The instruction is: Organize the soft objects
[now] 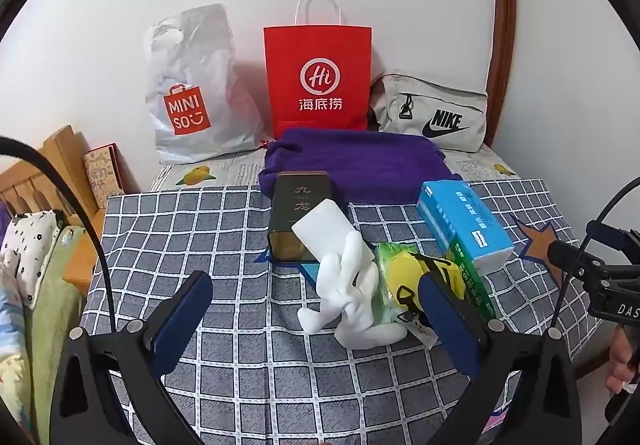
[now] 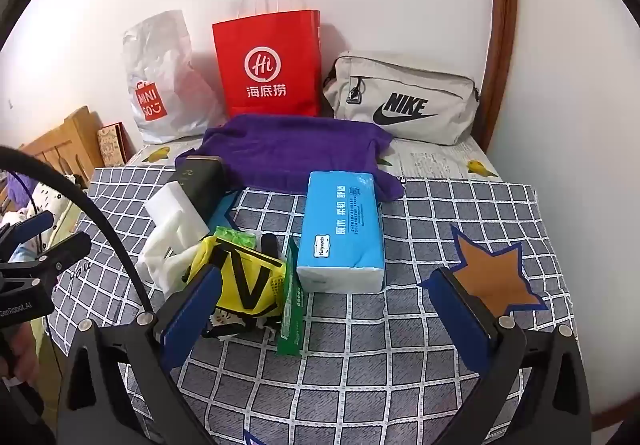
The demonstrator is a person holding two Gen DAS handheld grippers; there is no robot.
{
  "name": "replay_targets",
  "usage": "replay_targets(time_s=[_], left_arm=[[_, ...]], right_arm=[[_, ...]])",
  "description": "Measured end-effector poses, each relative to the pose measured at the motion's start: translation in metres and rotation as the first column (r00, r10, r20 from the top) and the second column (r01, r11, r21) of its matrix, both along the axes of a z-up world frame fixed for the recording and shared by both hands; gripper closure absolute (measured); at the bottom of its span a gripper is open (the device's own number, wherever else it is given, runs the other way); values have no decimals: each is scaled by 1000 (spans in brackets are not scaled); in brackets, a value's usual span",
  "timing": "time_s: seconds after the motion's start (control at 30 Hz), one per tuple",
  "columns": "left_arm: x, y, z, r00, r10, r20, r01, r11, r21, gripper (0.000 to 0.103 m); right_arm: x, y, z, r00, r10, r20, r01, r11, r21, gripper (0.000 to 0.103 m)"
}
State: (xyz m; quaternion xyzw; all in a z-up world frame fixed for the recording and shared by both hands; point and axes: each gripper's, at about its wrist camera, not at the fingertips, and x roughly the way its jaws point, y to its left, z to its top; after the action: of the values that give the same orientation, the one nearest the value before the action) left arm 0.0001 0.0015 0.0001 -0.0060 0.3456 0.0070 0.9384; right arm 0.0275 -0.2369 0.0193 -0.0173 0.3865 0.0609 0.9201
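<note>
Left wrist view. The left tongs (image 1: 316, 319) stand spread to full width, tilted down over the checked cloth (image 1: 192, 229), holding nothing. Between the blue pads (image 1: 182, 315), nearer the right one, lies a white sock (image 1: 352, 285), crumpled, touching neither pad. Just behind the right pad sits a yellow item (image 1: 404, 277) with black straps on a green packet (image 1: 390, 257); whether the pad touches it cannot be told. Ahead of the sock, a white sponge (image 1: 324, 229) leans on a dark tin (image 1: 298, 213). Ahead and right, a blue tissue pack (image 1: 460, 223) lies on a green box (image 1: 474, 281). Further ahead lies a purple towel (image 1: 356, 163); beyond it, against the wall, stand a white bag (image 1: 192, 93), a red bag (image 1: 318, 77) and a grey pouch (image 1: 432, 113). At the far right edge the right tongs' frame and a hand (image 1: 620, 361) show.

Right wrist view. The right tongs (image 2: 332, 309) are likewise fully spread and empty. The tissue pack (image 2: 340, 229) lies ahead, between the pads' lines, touching neither. The yellow item (image 2: 244, 281) sits just beside the left pad (image 2: 192, 309); contact cannot be told. The green box (image 2: 292, 309) lies between item and pack. The sock (image 2: 160, 261), sponge (image 2: 172, 205) and tin (image 2: 200, 181) lie ahead-left, outside the jaws. The towel (image 2: 288, 145) lies ahead; the red bag (image 2: 268, 65) and pouch (image 2: 400, 97) stand beyond it.
</note>
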Motion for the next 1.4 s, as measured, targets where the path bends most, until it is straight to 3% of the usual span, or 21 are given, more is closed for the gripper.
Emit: replay_targets(time_s=[1.4], left_arm=[[-5, -3, 2, 1000, -11, 6, 11, 1000, 17, 0]], right_arm=[[-12, 7, 3, 1000, 24, -6, -24, 1000, 13, 1]])
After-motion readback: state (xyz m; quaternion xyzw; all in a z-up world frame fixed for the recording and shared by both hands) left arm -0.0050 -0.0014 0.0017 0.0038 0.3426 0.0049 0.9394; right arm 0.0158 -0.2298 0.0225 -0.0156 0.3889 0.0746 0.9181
